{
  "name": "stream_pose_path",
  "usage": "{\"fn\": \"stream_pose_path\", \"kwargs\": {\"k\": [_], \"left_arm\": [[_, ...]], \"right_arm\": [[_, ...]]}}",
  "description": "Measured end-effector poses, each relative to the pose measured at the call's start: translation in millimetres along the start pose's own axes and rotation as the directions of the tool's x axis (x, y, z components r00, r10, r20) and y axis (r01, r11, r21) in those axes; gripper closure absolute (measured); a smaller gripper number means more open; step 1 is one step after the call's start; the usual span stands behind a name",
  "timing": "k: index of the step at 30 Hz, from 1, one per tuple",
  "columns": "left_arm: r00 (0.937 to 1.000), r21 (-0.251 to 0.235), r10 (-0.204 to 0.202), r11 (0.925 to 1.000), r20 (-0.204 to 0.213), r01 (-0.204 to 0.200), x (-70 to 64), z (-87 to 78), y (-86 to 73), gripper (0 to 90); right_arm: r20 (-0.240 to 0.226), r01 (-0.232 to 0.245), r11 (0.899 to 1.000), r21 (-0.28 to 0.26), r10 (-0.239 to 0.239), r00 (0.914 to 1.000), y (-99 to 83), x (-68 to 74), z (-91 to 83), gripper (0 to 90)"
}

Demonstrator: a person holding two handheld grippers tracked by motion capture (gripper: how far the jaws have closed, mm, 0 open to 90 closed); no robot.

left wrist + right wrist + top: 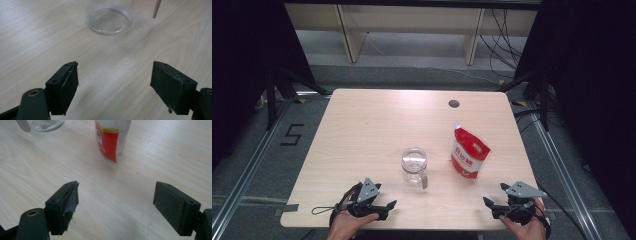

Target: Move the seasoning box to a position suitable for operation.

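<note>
Item 1: glass jar (414,164). Clear, uncapped, upright near the middle of the tabletop (362,130), slightly toward the near edge. A flat pale stick or spoon handle (424,181) leans against its near right side; the left gripper view shows its tip (157,10) just right of the jar base (109,18).

Item 2: red-and-white pouch (468,153). Stands upright to the right of the jar, near but apart from it, top corner seemingly torn open. Seen in the right gripper view (111,137) straight ahead of the fingers.

Item 3: left gripper (377,206). Held low at the near edge, left of the jar, fingers (65,85) spread wide with nothing between them.

Item 4: right gripper (502,204). Held low at the near right corner, fingers (64,206) likewise spread wide and empty, well short of the pouch.

Handling note, as a judgement: the work appears to be the opening approach, likely the pouch's contents into the jar.
- Right gripper: advance straight on the pouch and pinch it across the mid-body, below the opening; a soft bag collapses or tips if taken too high or pushed before the fingers close.
- Left gripper: close on the jar wall to steady it, approaching from the left side so the leaning stick is not knocked.
- Keep both low and slow; the glass slides easily on smooth wood.
</note>
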State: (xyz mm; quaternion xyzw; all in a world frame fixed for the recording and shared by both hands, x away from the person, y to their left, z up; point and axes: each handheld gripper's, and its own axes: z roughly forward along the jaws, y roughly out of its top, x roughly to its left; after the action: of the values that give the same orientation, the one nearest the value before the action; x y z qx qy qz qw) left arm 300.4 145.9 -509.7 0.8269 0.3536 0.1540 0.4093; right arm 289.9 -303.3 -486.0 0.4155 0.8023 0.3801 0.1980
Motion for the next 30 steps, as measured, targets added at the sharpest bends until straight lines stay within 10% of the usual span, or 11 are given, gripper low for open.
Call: {"fn": "stream_pose_path", "kwargs": {"k": [13, 28, 30], "left_arm": [[0.9999, -0.030, -0.012, 0.9995, 0.012, 0.012, -9.0, 6.0, 6.1, 29.7], [0.9932, -0.050, 0.085, 0.9955, 0.080, -0.081, -34.1, 25.5, 29.3, 42.5], [0.9893, -0.072, 0.033, 0.9971, 0.142, -0.023, -40.9, 32.5, 36.0, 45.2]], "right_arm": [[0.001, 0.004, 1.000, 0.009, -0.004, 1.0000, -0.8, -0.8, 2.5, 21.8], [-0.018, 0.008, 1.000, 0.010, -0.008, 0.9998, -0.6, -0.7, 4.5, 22.2], [-0.019, 0.010, 1.000, 0.012, -0.010, 0.9998, -0.7, -0.7, 4.5, 22.4]]}}
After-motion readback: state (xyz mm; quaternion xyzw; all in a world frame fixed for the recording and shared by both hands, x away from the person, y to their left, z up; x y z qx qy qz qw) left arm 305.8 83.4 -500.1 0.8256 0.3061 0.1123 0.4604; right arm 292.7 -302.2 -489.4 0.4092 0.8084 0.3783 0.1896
